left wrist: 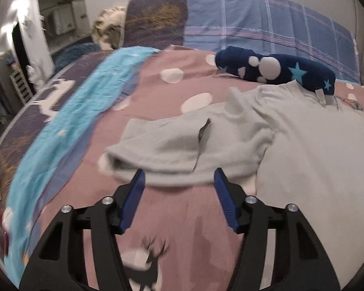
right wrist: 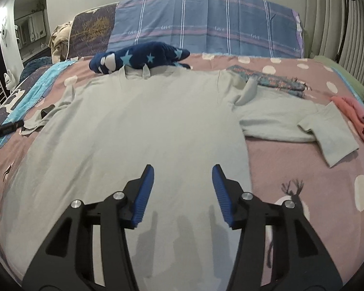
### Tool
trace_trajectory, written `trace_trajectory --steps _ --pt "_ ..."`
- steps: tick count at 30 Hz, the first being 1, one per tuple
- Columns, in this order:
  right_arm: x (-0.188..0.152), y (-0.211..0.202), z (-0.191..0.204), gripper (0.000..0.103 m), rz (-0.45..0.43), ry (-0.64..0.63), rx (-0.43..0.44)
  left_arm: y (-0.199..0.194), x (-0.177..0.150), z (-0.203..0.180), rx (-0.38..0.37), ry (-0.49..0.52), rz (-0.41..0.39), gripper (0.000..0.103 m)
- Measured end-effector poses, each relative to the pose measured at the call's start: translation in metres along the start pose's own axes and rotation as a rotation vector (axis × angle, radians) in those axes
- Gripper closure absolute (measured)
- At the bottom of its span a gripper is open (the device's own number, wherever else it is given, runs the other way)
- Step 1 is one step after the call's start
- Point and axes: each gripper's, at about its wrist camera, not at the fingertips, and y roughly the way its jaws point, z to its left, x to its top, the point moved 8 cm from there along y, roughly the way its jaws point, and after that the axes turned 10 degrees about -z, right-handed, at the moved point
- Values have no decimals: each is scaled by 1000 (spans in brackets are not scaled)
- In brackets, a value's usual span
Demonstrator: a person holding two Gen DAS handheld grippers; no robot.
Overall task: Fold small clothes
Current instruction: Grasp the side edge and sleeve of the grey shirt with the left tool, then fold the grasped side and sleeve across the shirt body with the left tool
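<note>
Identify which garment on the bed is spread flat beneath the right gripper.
The pale grey long-sleeved top, laid out flat with the right gripper over its body. The navy star-patterned fleece lies bunched past its collar; the pink garment sits folded at the right.

Layout of garments on the bed (right wrist: 303,169)
Shirt (right wrist: 145,121) spread flat at centre; starred bundle (right wrist: 138,57) behind its collar, before the pillows (right wrist: 206,24); folded cloth (right wrist: 354,116) to the right, beyond the right sleeve (right wrist: 291,121); left sleeve (left wrist: 169,150) doubled over
</note>
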Motion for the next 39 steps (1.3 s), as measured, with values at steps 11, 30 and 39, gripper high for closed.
trace_trajectory --steps 11,30,39 --pt "-4 -7 -15 41 6 15 -46 101 4 6 57 35 184 97" --pt "13 38 -23 63 189 394 336 -72 74 -227 -565 174 -9 98" --pt "78 96 44 49 359 675 602 -49 31 -249 -566 157 80 98"
